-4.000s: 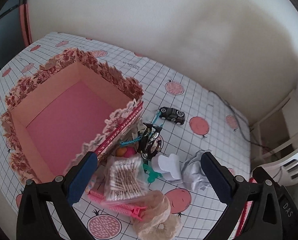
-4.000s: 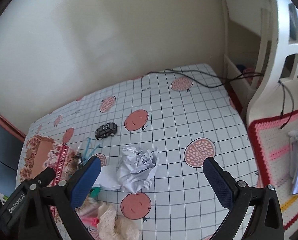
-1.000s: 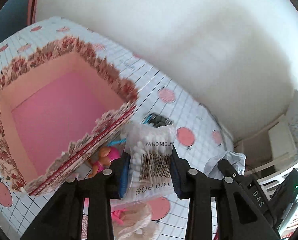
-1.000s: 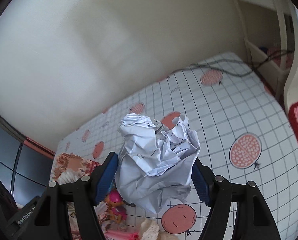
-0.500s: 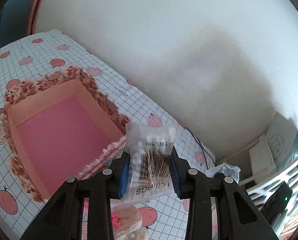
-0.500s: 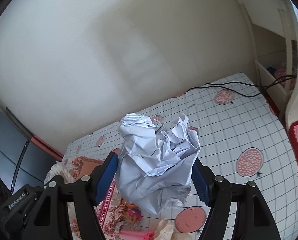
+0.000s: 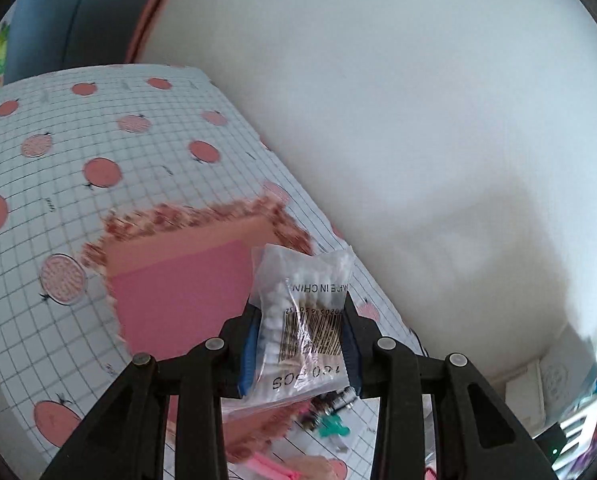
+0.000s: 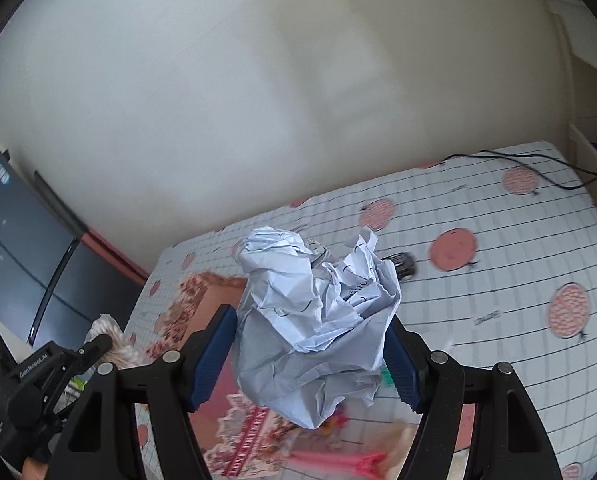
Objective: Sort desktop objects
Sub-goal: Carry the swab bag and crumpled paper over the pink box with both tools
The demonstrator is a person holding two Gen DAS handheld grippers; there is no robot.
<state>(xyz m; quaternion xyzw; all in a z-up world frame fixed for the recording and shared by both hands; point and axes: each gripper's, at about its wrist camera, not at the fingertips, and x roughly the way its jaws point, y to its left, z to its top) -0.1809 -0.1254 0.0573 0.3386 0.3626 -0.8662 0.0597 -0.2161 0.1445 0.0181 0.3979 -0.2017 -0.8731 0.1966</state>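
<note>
My left gripper (image 7: pixel 300 350) is shut on a clear bag of cotton swabs (image 7: pixel 304 320) with a barcode, held in the air above the near corner of the pink open box (image 7: pixel 170 292). The box has a floral scalloped rim and a bare pink floor. My right gripper (image 8: pixel 312 350) is shut on a large crumpled ball of white paper (image 8: pixel 318 312), lifted above the table. In the right wrist view the box (image 8: pixel 202 300) lies below left, with the left gripper's black body (image 8: pixel 38 376) at the lower left.
A small black toy car (image 8: pixel 402 266) sits on the grid-and-fruit tablecloth (image 8: pixel 498 300) behind the paper. Pink clips (image 8: pixel 338 460), a teal item (image 7: pixel 332 428) and dark wrapped pieces (image 7: pixel 330 402) lie beside the box. A black cable (image 8: pixel 518 160) runs along the far edge by the wall.
Both grippers have risen and swung left with their loads. The box now looks smaller and farther below the swab bag. The paper ball has moved toward the box side of the table.
</note>
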